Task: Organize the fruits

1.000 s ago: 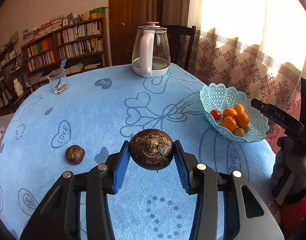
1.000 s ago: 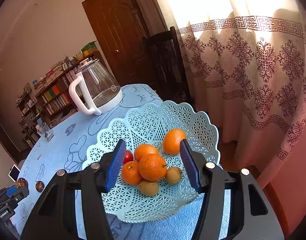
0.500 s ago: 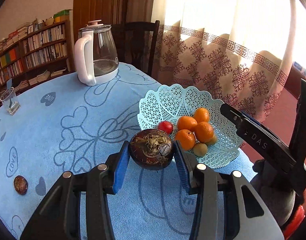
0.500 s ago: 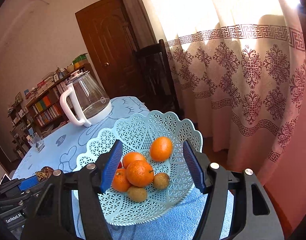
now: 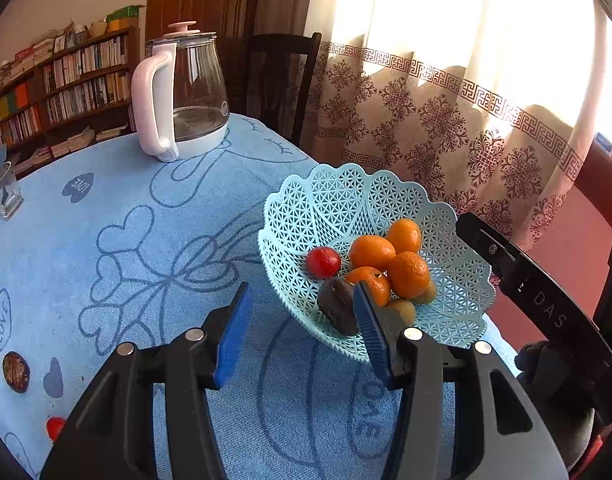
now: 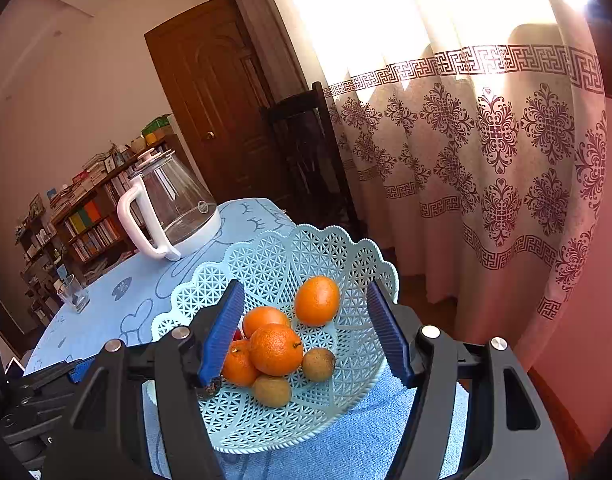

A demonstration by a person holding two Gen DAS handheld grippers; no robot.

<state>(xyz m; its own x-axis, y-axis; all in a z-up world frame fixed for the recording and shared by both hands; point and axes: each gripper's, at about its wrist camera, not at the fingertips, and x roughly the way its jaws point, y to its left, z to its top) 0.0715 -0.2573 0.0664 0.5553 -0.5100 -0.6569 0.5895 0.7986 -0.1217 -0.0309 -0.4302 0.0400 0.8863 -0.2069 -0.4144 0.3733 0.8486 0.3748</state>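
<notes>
A light-blue lattice basket (image 5: 346,196) (image 6: 274,256) stands on the blue tablecloth and holds several oranges (image 5: 406,274) (image 6: 276,348), a red fruit (image 5: 323,261), small brown-green fruits (image 6: 318,364) and a dark brown round fruit (image 5: 338,306) at its near rim. My left gripper (image 5: 302,332) is open and empty just before the basket's near rim. My right gripper (image 6: 306,332) is open and empty above the basket; its body (image 5: 538,300) shows at the right of the left wrist view.
A glass kettle (image 5: 182,92) (image 6: 170,204) with a white handle stands at the table's far side. A drinking glass (image 5: 4,194) stands at the far left. A second dark fruit (image 5: 16,372) and a small red fruit (image 5: 55,427) lie near the table's left edge. A chair and curtain are behind.
My left gripper carried the dark brown fruit rightward to the basket, then opened; the fruit now lies inside the basket. My right gripper stayed open over the basket.
</notes>
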